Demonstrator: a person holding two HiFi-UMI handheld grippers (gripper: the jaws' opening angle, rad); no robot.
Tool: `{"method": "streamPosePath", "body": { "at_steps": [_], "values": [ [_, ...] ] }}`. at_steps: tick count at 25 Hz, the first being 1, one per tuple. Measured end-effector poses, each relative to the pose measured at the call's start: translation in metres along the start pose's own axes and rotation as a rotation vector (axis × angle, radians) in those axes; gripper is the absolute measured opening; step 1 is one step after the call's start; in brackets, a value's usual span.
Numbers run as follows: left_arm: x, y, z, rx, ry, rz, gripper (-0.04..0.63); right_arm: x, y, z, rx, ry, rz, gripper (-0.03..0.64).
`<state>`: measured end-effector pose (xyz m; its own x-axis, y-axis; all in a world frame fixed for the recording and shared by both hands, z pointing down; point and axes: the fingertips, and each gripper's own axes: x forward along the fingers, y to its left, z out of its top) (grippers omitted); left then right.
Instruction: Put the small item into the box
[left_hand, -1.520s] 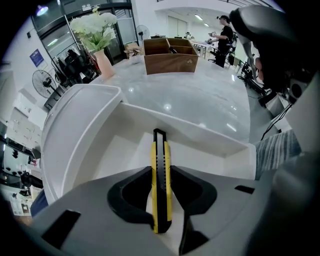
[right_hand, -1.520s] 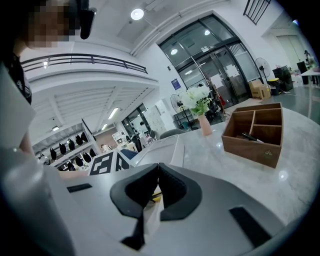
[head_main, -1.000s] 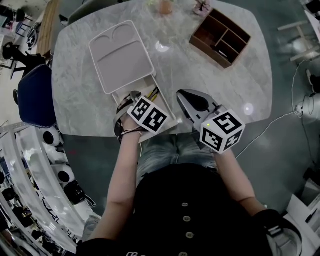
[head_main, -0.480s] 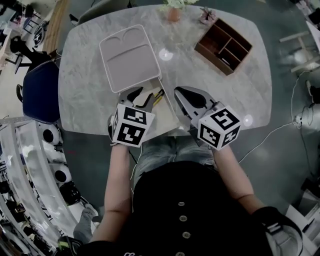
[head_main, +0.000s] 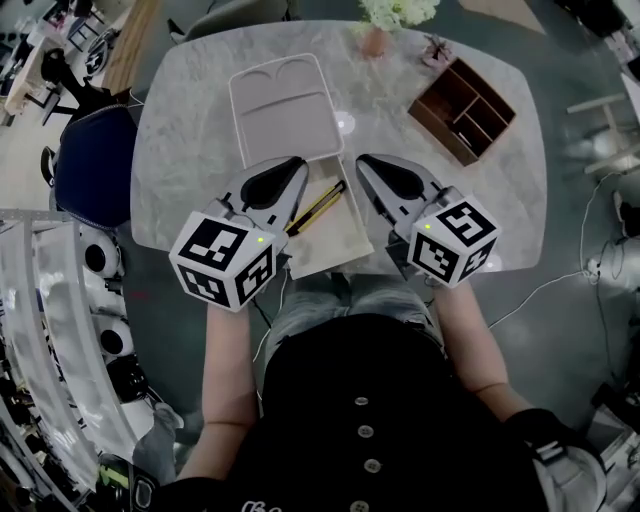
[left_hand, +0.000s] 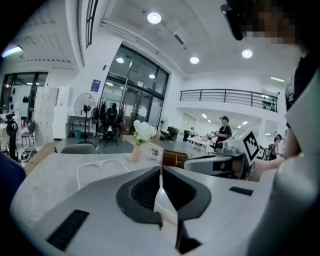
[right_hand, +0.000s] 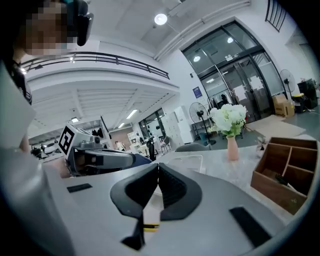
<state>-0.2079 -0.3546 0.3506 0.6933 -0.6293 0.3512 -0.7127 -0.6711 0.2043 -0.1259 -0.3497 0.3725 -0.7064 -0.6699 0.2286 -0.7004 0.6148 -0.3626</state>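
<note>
1. Item (head_main: 318, 207): a slim yellow-and-black stick, seemingly hard plastic, lying slantwise inside the box (head_main: 335, 243), a shallow beige rectangle.
2. Step: placement looks complete. The next move probably calls for the lid (head_main: 283, 105), flat and round-cornered, just beyond the box on the marble table (head_main: 185, 150).
3. Left gripper (left_hand: 160, 169): jaws closing, nothing between them. Right gripper (right_hand: 158, 166): jaws pressed together, empty.

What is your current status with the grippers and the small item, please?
Left gripper jaws closing, nothing between them. Right gripper shut, empty. Small yellow item lying in the open box, lid off. Nothing in the way.
</note>
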Motion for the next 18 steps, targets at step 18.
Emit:
{"method": "streamPosePath", "body": {
  "at_steps": [18],
  "values": [
    [-0.045,0.003,0.006,-0.153,-0.196,-0.04,0.02,0.013,0.059,0.018,-0.087,-0.004,0.108,0.003]
  ]
}}
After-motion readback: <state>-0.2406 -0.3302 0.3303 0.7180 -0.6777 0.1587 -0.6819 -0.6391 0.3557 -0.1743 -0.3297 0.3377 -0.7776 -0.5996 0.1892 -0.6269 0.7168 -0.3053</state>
